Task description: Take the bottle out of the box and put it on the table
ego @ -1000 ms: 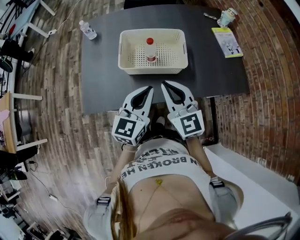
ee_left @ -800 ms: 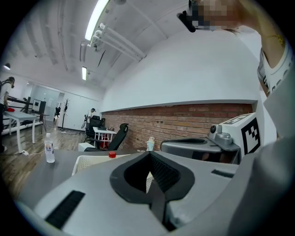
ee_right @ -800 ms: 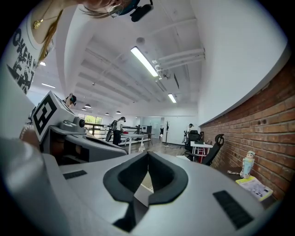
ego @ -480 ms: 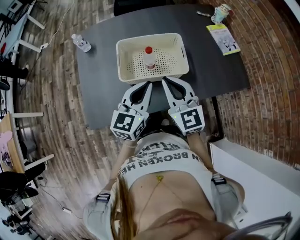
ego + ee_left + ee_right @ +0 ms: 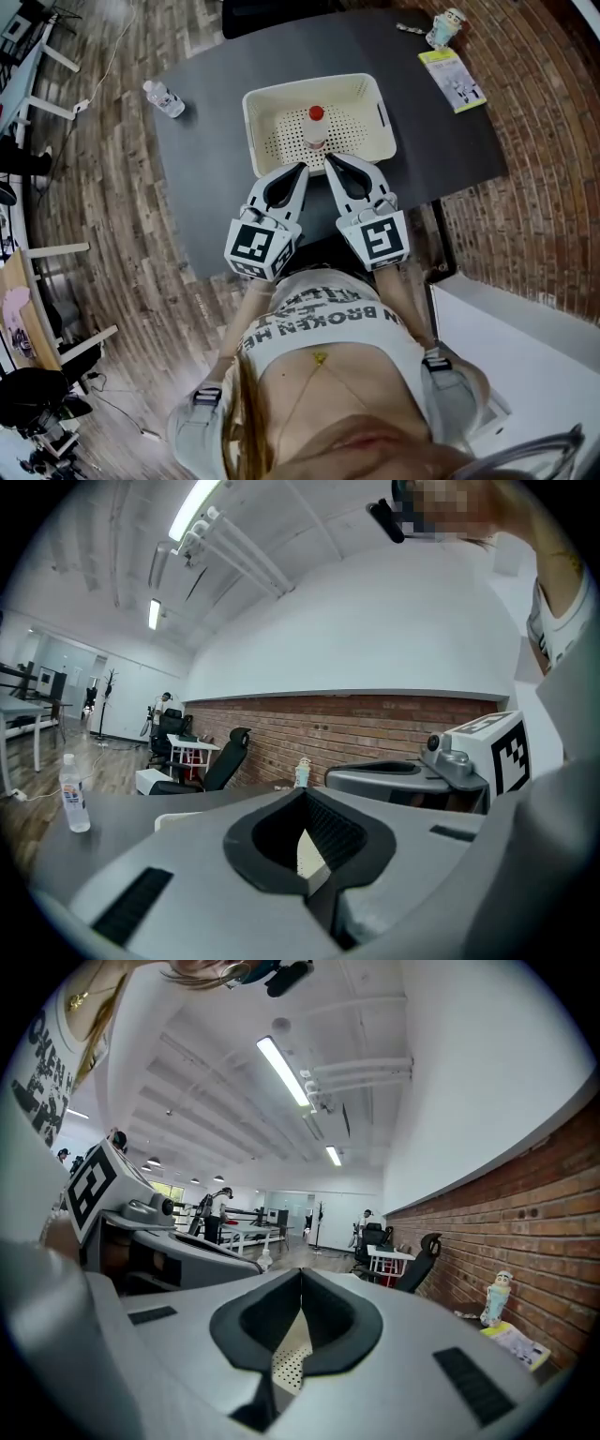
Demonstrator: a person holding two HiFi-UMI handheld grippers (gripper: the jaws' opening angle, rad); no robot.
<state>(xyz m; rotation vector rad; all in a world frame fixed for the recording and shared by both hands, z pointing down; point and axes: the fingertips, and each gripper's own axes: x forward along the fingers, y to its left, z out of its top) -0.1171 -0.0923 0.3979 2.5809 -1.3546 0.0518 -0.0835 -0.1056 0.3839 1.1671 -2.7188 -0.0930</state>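
Note:
A small clear bottle with a red cap (image 5: 316, 128) stands upright inside the cream perforated box (image 5: 272, 101) on the dark table (image 5: 206, 169). My left gripper (image 5: 302, 169) and right gripper (image 5: 329, 161) lie side by side with their tips at the box's near rim, just short of the bottle. Both are shut and hold nothing. In the left gripper view the shut jaws (image 5: 303, 797) frame a sliver of the cream box (image 5: 307, 855). In the right gripper view the shut jaws (image 5: 300, 1277) show the perforated box wall (image 5: 286, 1365) through their gap. The bottle is hidden in both gripper views.
A second clear water bottle (image 5: 163, 97) lies at the table's left edge, also seen standing (image 5: 74, 795). A yellow booklet (image 5: 453, 80) and a small figurine (image 5: 446, 26) sit at the far right corner. Wooden floor lies left, brick paving right.
Both grippers have moved forward together over the table's near edge, up to the box's near rim. Both stayed shut. The bottle has not moved in the box.

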